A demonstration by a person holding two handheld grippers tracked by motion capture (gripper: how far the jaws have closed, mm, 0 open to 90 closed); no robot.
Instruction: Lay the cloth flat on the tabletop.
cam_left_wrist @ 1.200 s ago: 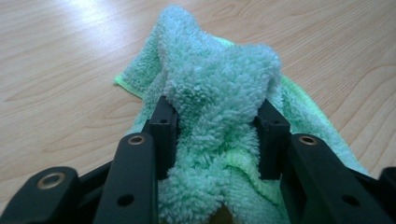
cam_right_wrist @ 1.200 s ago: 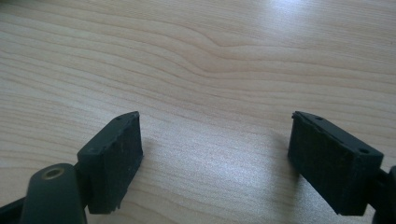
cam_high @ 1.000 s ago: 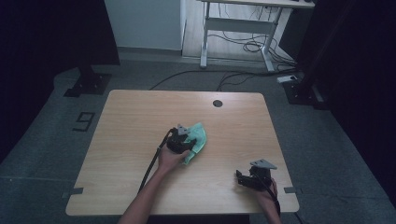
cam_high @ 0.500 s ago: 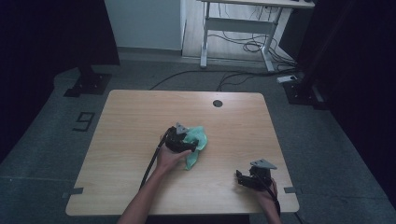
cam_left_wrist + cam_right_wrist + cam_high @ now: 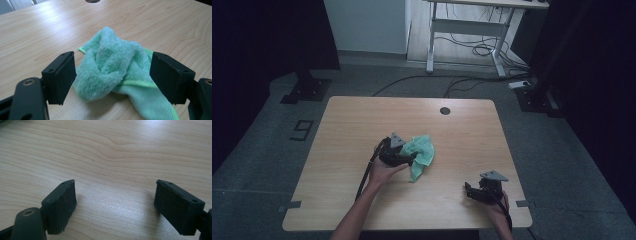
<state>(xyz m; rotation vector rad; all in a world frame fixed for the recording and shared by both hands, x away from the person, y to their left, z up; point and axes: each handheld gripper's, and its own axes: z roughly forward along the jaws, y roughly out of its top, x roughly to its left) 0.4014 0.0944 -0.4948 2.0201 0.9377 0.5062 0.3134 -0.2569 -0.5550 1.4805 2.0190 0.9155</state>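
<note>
1 green cloth, 2 grippers: left gripper, right gripper, 1 table

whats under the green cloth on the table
Bare wooden table shows all round the crumpled green cloth. Its folds cover the patch beneath, so anything there is hidden.

The wooden tabletop has a round hole near its far edge, and cables lie on the floor behind.

The high view looks forward and down over the whole desk. Both gripper views sit low and close to it; the left shares the green cloth with the high view.
</note>
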